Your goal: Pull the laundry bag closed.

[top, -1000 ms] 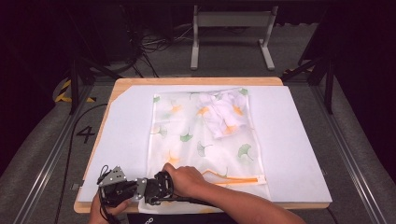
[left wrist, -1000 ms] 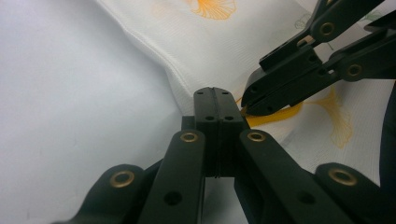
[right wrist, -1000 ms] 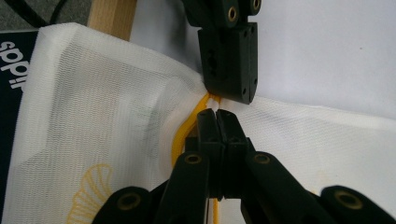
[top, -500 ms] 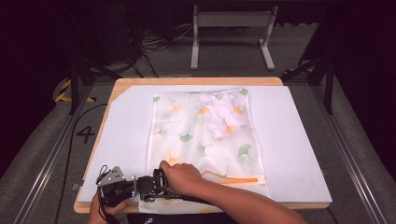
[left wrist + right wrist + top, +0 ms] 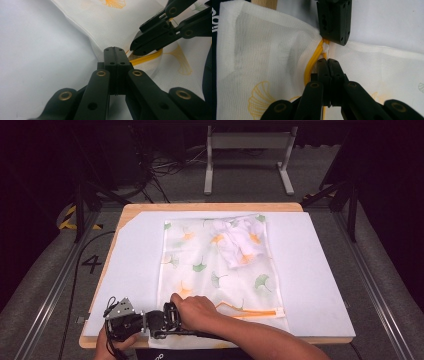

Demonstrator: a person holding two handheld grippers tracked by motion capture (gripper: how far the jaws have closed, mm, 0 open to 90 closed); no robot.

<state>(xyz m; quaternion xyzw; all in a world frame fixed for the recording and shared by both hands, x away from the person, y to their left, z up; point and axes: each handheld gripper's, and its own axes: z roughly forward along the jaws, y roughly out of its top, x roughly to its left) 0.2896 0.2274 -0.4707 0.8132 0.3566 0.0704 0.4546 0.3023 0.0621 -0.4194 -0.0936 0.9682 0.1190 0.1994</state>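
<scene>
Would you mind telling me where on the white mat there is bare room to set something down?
The white mat is bare right of the mesh laundry bag, up to its right edge, and in a narrower strip on the bag's left. The near left corner is crowded: the left claw and right claw meet there at the yellow zipper.

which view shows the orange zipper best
The right gripper view: the orange zipper runs up between the right gripper and the left gripper. The left gripper view shows a short stretch; the high view, a thin line on the mesh bag.

Black linked gripper (image 5: pixel 115 53) jaws, brass-ringed rivets
</scene>
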